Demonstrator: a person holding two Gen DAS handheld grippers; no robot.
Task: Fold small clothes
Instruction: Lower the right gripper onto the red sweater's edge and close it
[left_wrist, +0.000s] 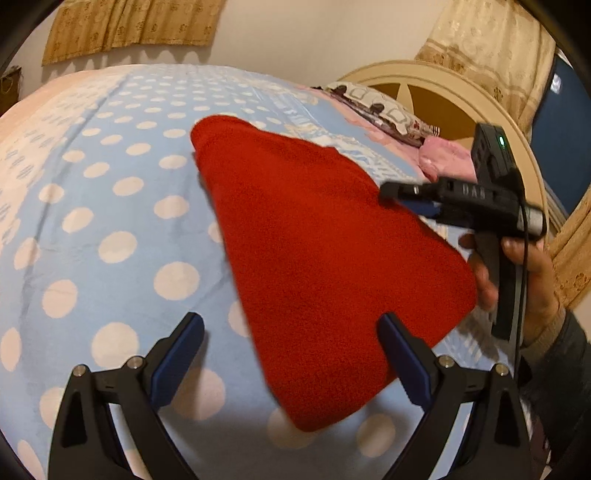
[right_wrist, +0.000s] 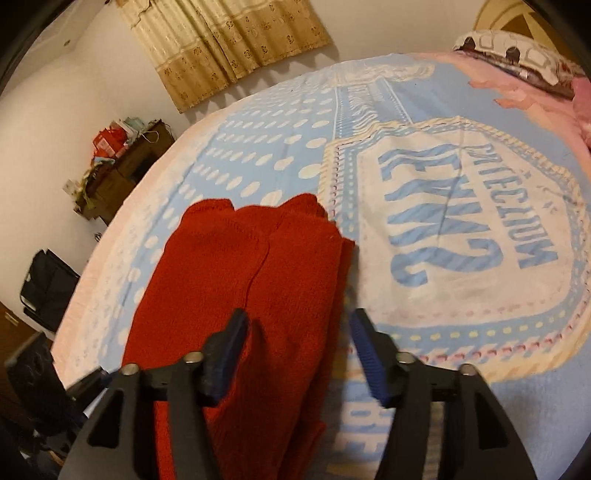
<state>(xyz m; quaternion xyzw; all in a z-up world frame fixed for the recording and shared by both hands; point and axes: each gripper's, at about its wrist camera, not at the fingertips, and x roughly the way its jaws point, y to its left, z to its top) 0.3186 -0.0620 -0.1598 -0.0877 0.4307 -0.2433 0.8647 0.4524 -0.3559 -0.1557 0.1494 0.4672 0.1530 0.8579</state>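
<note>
A red knitted garment (left_wrist: 325, 258) lies folded flat on the blue bedspread with white dots (left_wrist: 110, 206). My left gripper (left_wrist: 290, 325) stands open and wide at the garment's near corner. Its right finger is over the red cloth, its left finger over the bedspread. A hand holds my right gripper (left_wrist: 391, 194) at the garment's far right edge, seen from the side. In the right wrist view the right gripper (right_wrist: 299, 321) is open just above the red garment (right_wrist: 251, 266). Its left finger is over the cloth and its right finger is past the cloth's edge. Nothing is pinched.
A patterned pillow (left_wrist: 380, 107) and pink bedding (left_wrist: 443, 155) lie at the bed's head by the round cream headboard (left_wrist: 454, 92). Beige curtains (right_wrist: 225, 44) hang on the wall. A cluttered wooden desk (right_wrist: 122, 166) and dark bags (right_wrist: 48, 288) stand beyond the bed's left side.
</note>
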